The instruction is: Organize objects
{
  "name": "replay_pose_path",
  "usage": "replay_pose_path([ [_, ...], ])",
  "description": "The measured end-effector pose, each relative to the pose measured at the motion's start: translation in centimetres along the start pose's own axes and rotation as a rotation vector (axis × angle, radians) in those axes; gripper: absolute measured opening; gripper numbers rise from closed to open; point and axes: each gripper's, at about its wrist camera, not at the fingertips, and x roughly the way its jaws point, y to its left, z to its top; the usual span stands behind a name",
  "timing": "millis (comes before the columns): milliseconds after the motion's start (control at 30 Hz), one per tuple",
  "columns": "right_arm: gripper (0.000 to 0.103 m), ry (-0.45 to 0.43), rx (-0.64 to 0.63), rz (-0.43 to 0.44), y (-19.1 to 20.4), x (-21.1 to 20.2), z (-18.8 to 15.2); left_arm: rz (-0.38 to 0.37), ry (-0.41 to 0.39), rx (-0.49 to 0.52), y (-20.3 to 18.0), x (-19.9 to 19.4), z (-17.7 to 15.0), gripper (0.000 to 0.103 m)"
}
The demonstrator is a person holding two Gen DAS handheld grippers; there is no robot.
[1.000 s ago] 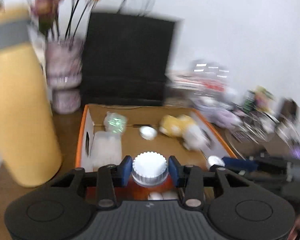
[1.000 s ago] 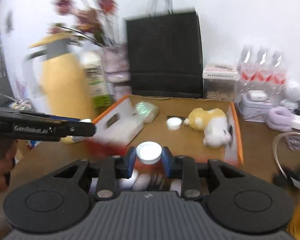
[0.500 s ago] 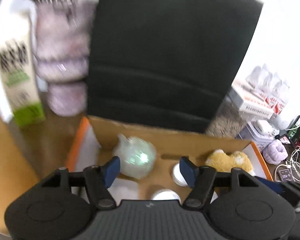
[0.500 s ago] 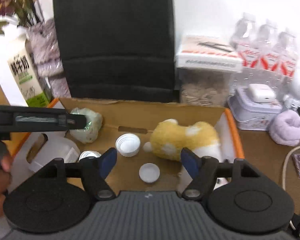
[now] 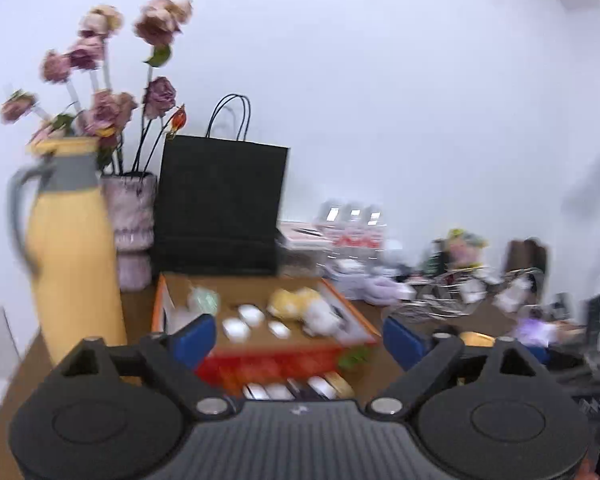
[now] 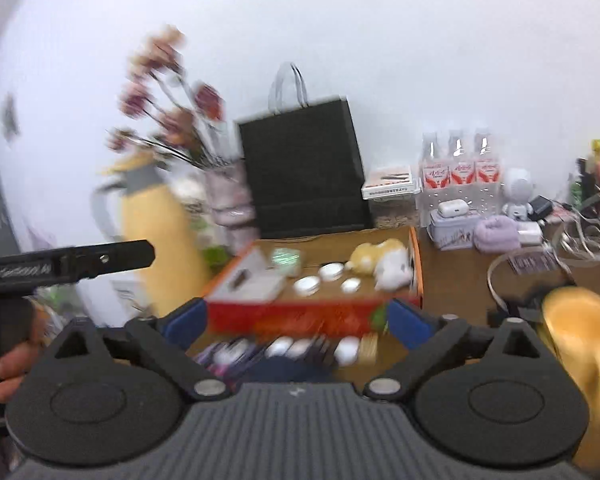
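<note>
An open cardboard box with orange rim and red front [image 5: 272, 360] [image 6: 300, 316] holds white caps [image 5: 236, 328] [image 6: 306, 285], a yellow-and-white plush toy [image 5: 304, 306] [image 6: 384, 260], a green crumpled wrapper [image 6: 286, 258] and a white tissue box [image 6: 248, 286]. More small white and dark items lie in a row on the table in front of the box [image 5: 296, 388] [image 6: 300, 350]. My left gripper [image 5: 298, 340] is open and empty, pulled back above these. My right gripper [image 6: 298, 320] is open and empty too. Both views are blurred.
A yellow thermos jug [image 5: 72, 256] [image 6: 160, 236] and a vase of dried roses [image 5: 130, 224] stand left of the box, a black paper bag [image 5: 220, 208] [image 6: 304, 172] behind it. A yellow mug [image 6: 584, 336] stands at right, with bottles, tins and cables beyond.
A second ago each gripper was shut on a white cap. Both opened over the box, leaving the caps inside, then pulled back and up away from the box.
</note>
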Motion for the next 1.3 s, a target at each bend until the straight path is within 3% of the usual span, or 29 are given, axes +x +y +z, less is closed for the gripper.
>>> replay_pose_path([
  [100, 0.103, -0.005, -0.049, -0.053, 0.8, -6.7, -5.3, -0.042, 0.017, -0.035, -1.1, -5.4, -5.1, 0.095],
  [200, 0.103, 0.127, -0.184, -0.234, 2.0, -9.0, -10.0, 0.065, 0.063, -0.080, -3.0, -7.8, -10.4, 0.094],
  [267, 0.103, 0.176, -0.136, -0.232, 1.6, -9.4, -11.8, 0.101, 0.149, -0.100, -4.2, -8.0, -12.4, 0.092],
  [333, 0.103, 0.170, -0.068, -0.179, 1.3, -9.3, -11.8, 0.110, 0.199, -0.050, -5.2, -8.2, -12.7, 0.087],
  [433, 0.103, 0.075, -0.122, -0.154, 2.9, -9.8, -10.6, 0.139, 0.112, 0.024, -6.1, -9.6, -11.1, 0.089],
  [533, 0.103, -0.016, -0.165, -0.143, 4.0, -11.1, -10.1, 0.126, 0.076, -0.003, -6.2, -9.7, -9.6, 0.089],
  [633, 0.103, -0.005, -0.120, -0.123, 2.8, -11.1, -10.4, 0.122, 0.095, -0.021, -6.4, -8.6, -10.1, 0.089],
  [833, 0.103, 0.084, -0.110, -0.166, 1.0, -7.9, -10.2, 0.184, 0.167, -0.074, -3.7, -6.3, -12.9, 0.088],
  [1000, 0.097, 0.092, -0.194, -0.136, 2.0, -1.6, -7.7, 0.246, 0.169, -0.036, 0.3, -0.8, -11.5, 0.078],
  [1067, 0.090, 0.085, -0.213, -0.108, 2.3, 1.6, -6.3, 0.266, 0.162, 0.018, 1.8, 2.2, -10.4, 0.066],
  [1133, 0.066, 0.130, -0.197, -0.082, 2.4, 5.2, -5.0, 0.300, 0.196, 0.050, 3.4, 5.6, -9.1, 0.046],
  [1233, 0.063, 0.134, -0.206, -0.018, 2.8, 8.9, -4.4, 0.237, 0.198, 0.040, 5.3, 9.5, -7.3, 0.051],
  [1300, 0.063, 0.146, -0.190, -0.033, 2.1, 11.8, -3.9, 0.191, 0.226, 0.060, 5.9, 12.5, -6.4, 0.060],
])
